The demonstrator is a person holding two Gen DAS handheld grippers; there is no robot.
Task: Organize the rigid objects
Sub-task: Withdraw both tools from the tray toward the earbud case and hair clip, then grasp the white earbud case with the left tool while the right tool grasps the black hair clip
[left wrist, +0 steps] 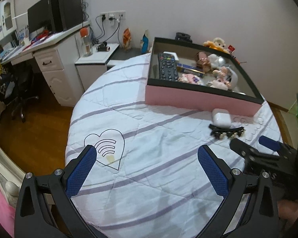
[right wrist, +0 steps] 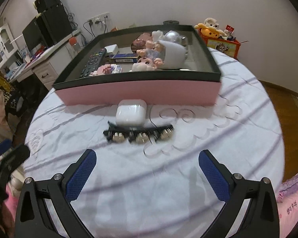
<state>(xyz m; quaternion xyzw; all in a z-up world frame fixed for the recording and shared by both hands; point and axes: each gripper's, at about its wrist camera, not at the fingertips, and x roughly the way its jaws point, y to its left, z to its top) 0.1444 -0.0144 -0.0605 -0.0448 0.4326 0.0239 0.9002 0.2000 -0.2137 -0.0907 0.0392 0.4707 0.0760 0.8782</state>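
The near ends of both grippers are cut off by the frame edges. The hair clip is blurred; its long axis is laid across the view, parallel to the pink box wall. It is seen on the bed, touching the white earbud case. The left gripper and right gripper are held wide, empty.

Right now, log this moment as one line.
left gripper open, empty | right gripper open, facing hair clip | earbud case outside pink box
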